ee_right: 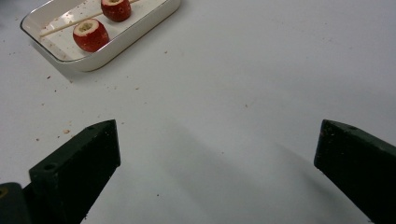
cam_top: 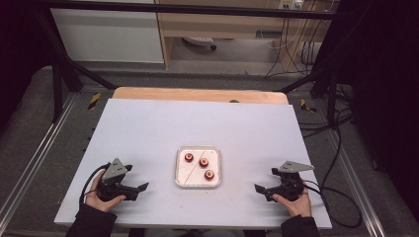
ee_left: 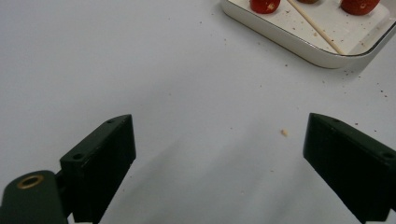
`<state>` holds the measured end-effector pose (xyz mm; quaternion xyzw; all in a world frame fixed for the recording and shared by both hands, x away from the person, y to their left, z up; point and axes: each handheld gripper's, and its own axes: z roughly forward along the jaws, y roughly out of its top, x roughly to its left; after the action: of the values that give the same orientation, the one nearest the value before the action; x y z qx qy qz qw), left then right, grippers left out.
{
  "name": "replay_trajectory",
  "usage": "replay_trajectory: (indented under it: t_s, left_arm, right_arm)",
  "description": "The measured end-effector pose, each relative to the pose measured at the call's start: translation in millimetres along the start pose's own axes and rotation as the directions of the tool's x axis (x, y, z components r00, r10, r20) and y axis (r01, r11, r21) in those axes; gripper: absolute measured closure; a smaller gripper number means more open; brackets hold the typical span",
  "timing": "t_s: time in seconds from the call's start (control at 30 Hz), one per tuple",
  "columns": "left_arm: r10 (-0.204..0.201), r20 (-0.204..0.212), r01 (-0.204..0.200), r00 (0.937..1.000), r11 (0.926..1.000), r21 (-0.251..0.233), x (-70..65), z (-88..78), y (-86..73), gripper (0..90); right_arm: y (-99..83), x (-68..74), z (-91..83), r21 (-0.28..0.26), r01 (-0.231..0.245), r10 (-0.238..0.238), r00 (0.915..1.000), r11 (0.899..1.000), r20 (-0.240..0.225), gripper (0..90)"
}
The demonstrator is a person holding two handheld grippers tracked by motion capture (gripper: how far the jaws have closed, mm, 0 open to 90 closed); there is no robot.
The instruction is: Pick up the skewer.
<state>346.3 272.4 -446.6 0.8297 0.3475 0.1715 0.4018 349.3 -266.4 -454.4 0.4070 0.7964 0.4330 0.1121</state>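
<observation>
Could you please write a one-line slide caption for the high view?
Open left gripper and right gripper flank a white tray holding three red fruits and a wooden skewer.

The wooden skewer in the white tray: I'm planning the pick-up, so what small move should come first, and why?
Probably bring the right gripper in toward the white square tray. Both grippers rest on the table at either side of the tray with jaws open and empty, the left gripper likewise. The thin wooden skewer lies loose and diagonal beside three red cored fruits, so nothing is held yet.
</observation>
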Motion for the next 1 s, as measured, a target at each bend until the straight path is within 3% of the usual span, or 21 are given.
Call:
replay_trajectory:
  t_s: [1.0]
  left_arm:
    - [-0.004,0.014,0.004,0.9999,0.9999,0.013,-16.0,8.2,11.7,8.9]
  right_arm:
    - [-0.4,0.0,2.3,0.009,-0.002,0.002,0.9999,1.000,-0.014,0.9]
